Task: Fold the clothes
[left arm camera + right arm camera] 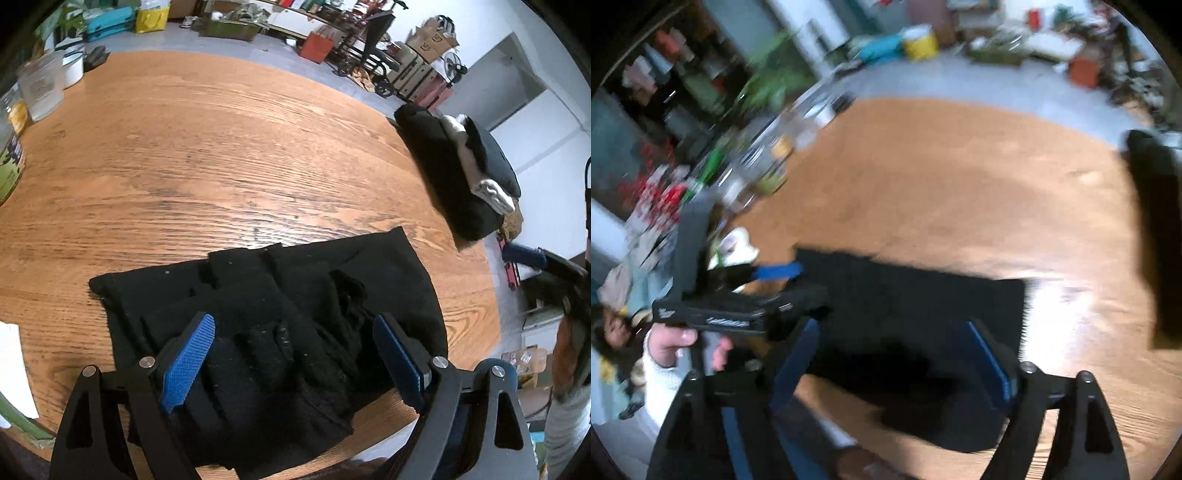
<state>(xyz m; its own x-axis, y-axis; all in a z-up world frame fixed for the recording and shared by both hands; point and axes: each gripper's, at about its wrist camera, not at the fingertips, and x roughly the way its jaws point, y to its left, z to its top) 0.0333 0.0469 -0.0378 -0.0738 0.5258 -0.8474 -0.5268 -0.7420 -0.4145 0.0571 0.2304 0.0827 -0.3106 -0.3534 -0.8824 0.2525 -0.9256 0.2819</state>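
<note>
Blue pads line the left gripper [291, 354], whose two fingers stand wide apart above the near part of a black garment [280, 306] with nothing pinched between them. That garment lies partly folded and rumpled on a round wooden table [229, 155], its near edge at the table's rim closest to the camera. The right gripper [890, 365] shows two fingers as well, spread wide over the same dark cloth (its view is badly smeared by motion, so whether a pad touches the fabric cannot be told). In that right view the left gripper's body appears at the left edge, held by a hand [683, 343] with a pale sleeve below it. Farther out, at the table's right edge, sits one stack of folded clothes [461, 173]: dark pieces with a light grey one sandwiched among them, well apart from the black garment. Along the table's left rim stand one frosted plastic container [40, 88], one white enamel mug [72, 64] and two jars cut off by the frame. Beyond the table a pale grey floor runs to white walls, with a yellow bag [153, 14], a teal case [109, 20], an orange-red bag [317, 46] and cardboard boxes [432, 38] crowding the far side.
</note>
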